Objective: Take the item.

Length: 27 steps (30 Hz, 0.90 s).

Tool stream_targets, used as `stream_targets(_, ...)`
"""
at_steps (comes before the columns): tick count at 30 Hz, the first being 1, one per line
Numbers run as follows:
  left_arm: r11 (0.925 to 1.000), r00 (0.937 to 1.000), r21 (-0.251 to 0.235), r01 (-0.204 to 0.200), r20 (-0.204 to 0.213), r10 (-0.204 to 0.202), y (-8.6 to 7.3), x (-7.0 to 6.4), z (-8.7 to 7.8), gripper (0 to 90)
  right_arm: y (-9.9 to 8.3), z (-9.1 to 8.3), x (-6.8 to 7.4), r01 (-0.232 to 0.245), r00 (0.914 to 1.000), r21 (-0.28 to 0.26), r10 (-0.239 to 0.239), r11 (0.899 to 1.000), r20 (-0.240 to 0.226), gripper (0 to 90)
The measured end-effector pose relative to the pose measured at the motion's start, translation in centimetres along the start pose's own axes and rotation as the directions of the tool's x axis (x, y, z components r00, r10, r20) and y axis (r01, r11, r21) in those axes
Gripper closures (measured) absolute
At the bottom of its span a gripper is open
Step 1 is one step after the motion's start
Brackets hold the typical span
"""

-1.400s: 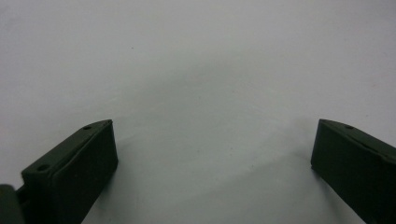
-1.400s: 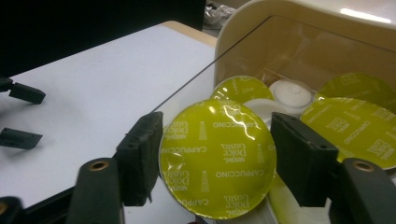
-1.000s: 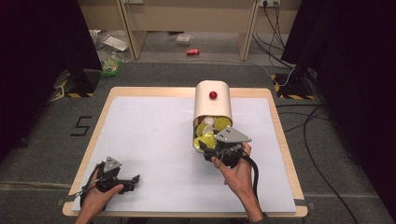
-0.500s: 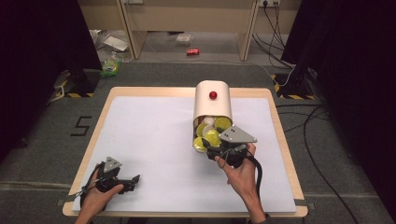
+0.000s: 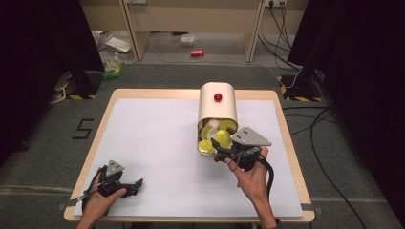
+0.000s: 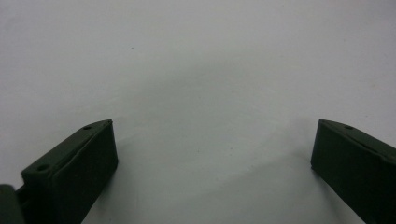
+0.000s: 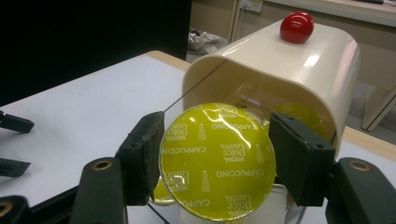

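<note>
A cream container (image 5: 218, 109) (image 7: 285, 60) with a red knob (image 5: 218, 97) (image 7: 297, 26) lies on its side mid-table, its mouth toward me. Yellow-lidded coffee capsules (image 5: 207, 147) spill from the mouth. My right gripper (image 5: 223, 147) (image 7: 217, 161) is shut on one capsule (image 7: 217, 161) with a yellow Cappuccino lid, held just outside the mouth. More capsules sit behind it inside the container. My left gripper (image 5: 135, 185) (image 6: 212, 163) rests open near the table's front left corner, nothing between its fingers, only the white surface.
The white mat (image 5: 157, 143) covers the wooden table (image 5: 282, 119). Cabinets and litter stand on the floor beyond the far edge. Cables (image 5: 325, 138) trail on the floor at the right.
My right gripper has drawn back a little toward me and to the right, bringing the yellow capsule out of the container's mouth. The left gripper has stayed in place.
</note>
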<state>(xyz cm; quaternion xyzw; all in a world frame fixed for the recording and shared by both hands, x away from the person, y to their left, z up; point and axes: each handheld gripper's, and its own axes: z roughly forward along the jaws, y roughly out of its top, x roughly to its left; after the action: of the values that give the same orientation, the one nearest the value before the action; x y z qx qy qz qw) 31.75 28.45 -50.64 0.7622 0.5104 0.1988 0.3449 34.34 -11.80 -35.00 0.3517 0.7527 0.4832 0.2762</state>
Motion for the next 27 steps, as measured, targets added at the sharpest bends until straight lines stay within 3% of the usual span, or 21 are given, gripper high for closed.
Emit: stream_targets(27,1.0,1.0,0.0,0.0,0.0,0.0,0.0,0.0,0.0,0.0,0.1,-2.9,-2.5,-0.036,0.9971,-0.049,0.039,0.998,0.065,38.5)
